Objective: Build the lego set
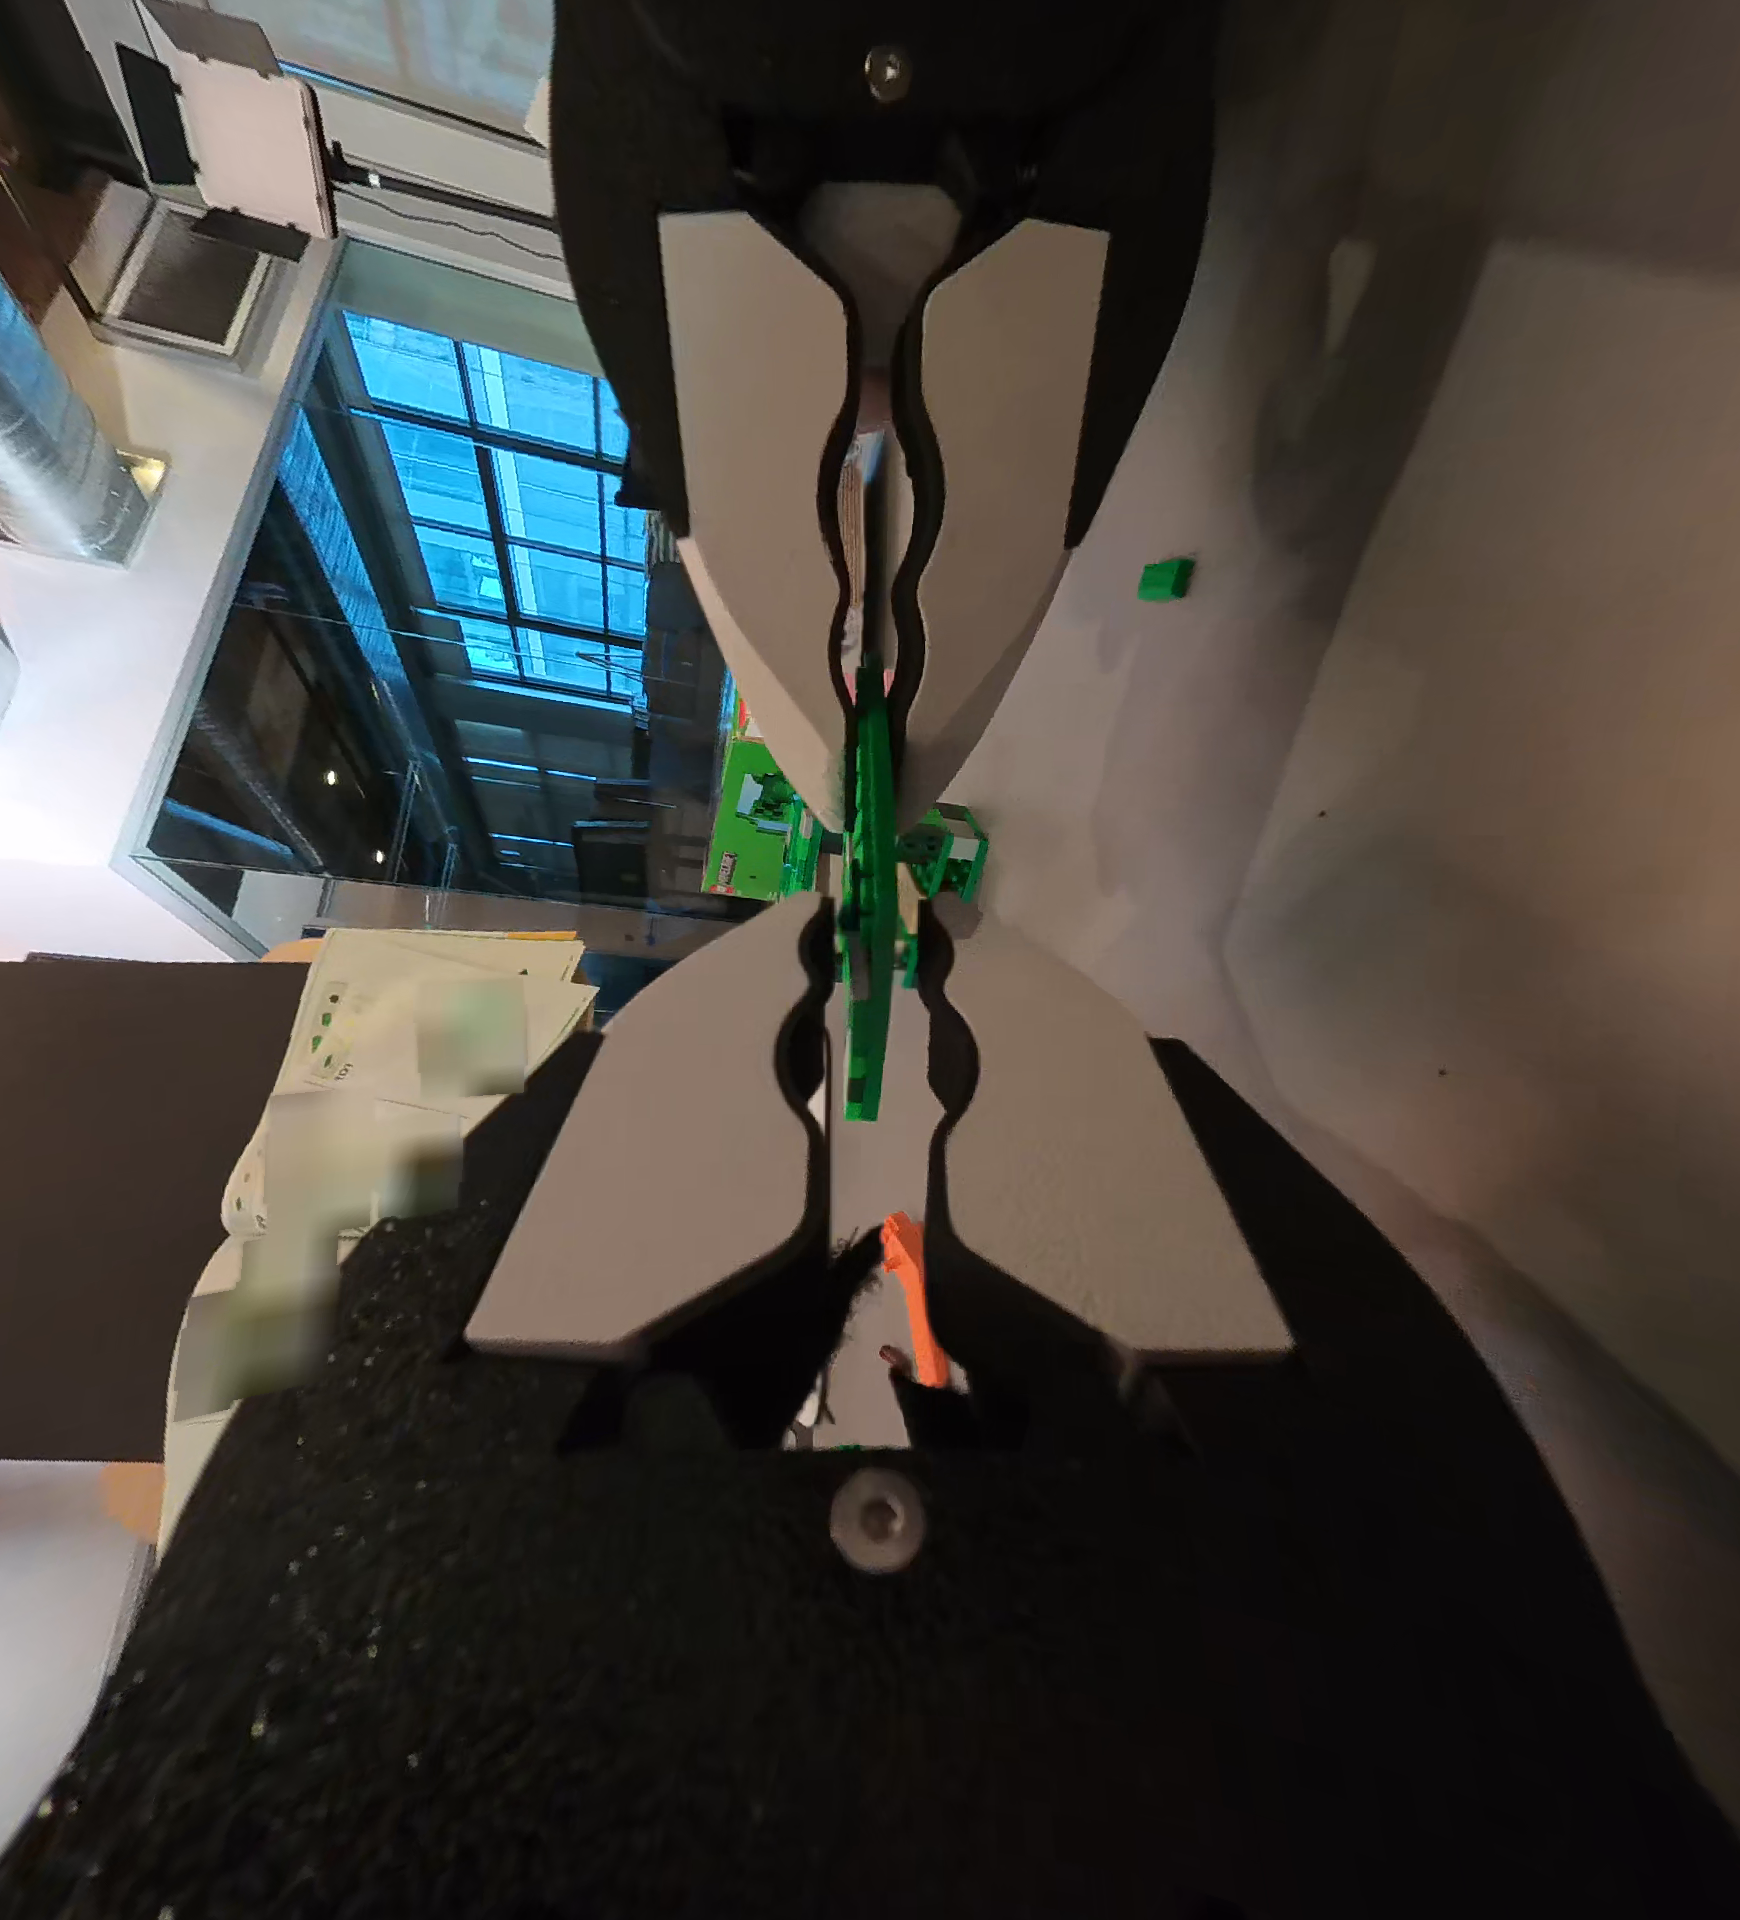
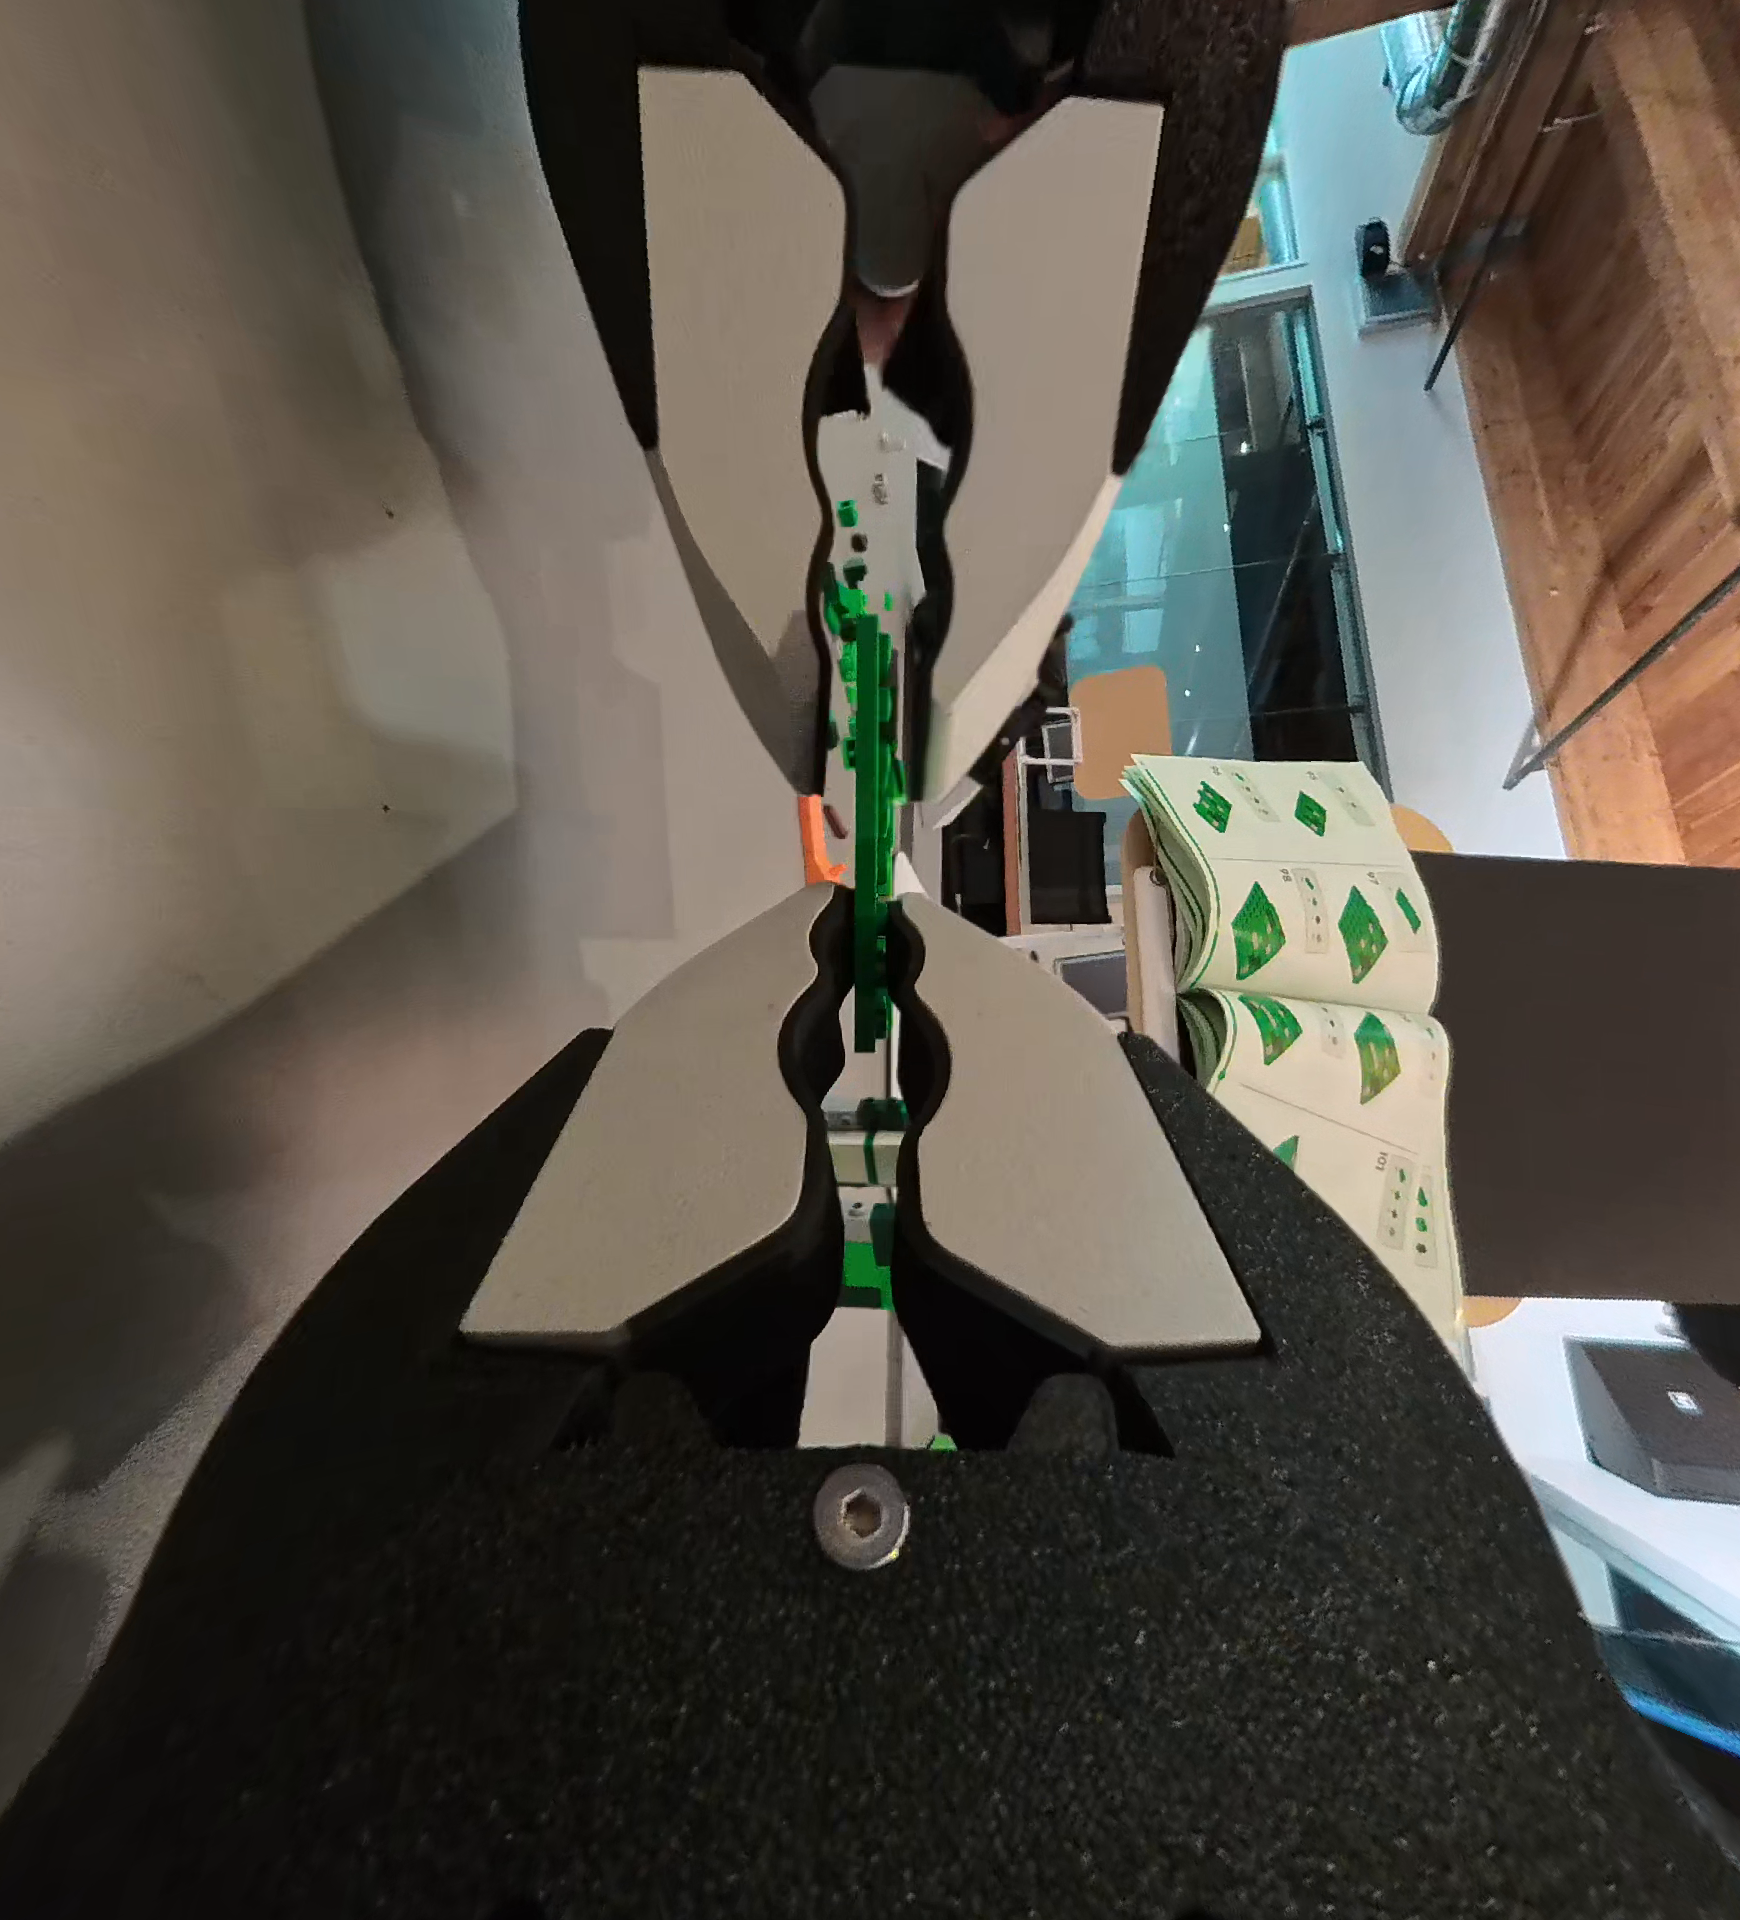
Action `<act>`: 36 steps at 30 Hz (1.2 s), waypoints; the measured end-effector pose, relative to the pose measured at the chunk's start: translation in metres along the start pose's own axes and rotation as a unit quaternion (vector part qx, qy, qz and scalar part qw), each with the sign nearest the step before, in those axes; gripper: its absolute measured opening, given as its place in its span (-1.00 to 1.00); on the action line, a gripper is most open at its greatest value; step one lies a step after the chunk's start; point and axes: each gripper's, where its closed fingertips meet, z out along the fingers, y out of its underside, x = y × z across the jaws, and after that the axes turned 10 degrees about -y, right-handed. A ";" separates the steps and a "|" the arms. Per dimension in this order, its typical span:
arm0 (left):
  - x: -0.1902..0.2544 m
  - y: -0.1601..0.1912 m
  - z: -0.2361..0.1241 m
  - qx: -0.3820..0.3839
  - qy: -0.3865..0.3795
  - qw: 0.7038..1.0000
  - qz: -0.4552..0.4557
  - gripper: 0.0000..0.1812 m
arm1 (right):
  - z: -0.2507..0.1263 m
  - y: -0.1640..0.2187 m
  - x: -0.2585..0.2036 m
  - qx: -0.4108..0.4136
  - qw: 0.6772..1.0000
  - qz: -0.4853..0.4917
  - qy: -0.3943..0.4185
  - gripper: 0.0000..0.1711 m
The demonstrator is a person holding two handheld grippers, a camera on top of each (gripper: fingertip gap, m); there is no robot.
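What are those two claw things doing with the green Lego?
A person is building a Lego set with a claw in each hand. The left claw and the right claw both pinch the same flat green plate, seen edge-on, from opposite ends, held up above the white table. An instruction booklet lies open nearby. One loose green brick sits on the table, and an orange tool lies there too.

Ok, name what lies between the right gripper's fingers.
The right gripper clamps a green lego plate, edge-on, between its fingers; the left gripper holds the far end. Right wrist view.
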 end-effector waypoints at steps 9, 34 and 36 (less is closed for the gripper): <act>-0.003 0.000 -0.001 -0.009 -0.006 1.000 0.010 -0.92 | -0.002 -0.003 0.001 0.003 1.000 -0.021 0.011 -0.94; -0.009 0.021 -0.001 -0.044 -0.061 0.996 0.042 -0.94 | -0.012 -0.001 -0.004 0.110 0.991 0.053 -0.061 -0.65; -0.010 0.026 -0.003 -0.049 -0.069 0.994 0.063 -0.94 | -0.020 0.012 -0.006 0.127 0.980 0.087 -0.123 -0.57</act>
